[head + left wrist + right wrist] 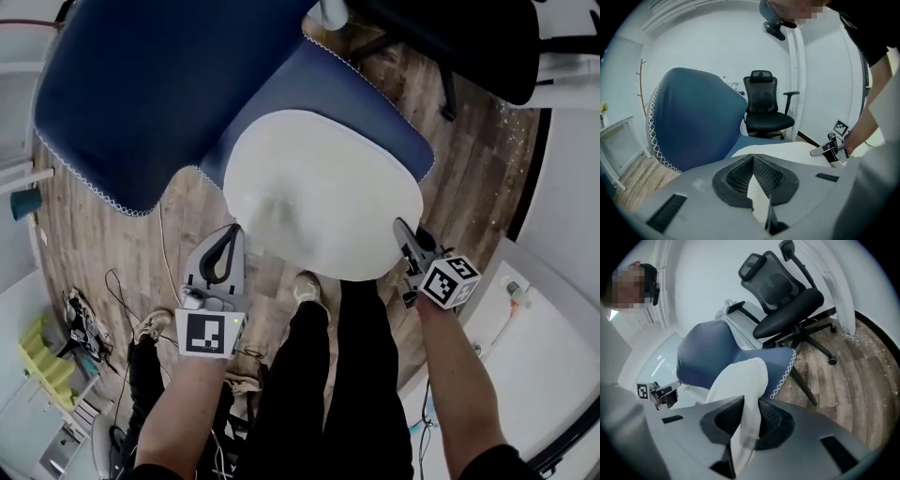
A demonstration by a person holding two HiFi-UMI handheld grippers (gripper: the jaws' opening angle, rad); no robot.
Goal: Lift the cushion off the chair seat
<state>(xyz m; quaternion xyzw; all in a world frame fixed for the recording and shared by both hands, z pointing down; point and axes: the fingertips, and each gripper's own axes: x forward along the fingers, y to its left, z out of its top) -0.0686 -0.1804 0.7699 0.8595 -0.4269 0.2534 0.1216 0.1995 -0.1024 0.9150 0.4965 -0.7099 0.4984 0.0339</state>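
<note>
The white oval cushion (323, 187) lies flat on the blue chair seat (375, 94) at frame centre in the head view. Its long axis runs roughly left to right, from one gripper to the other. The left gripper (225, 246) pinches the cushion's lower-left rim. The right gripper (403, 234) pinches its lower-right rim, with the edge folded up between the pads.
</note>
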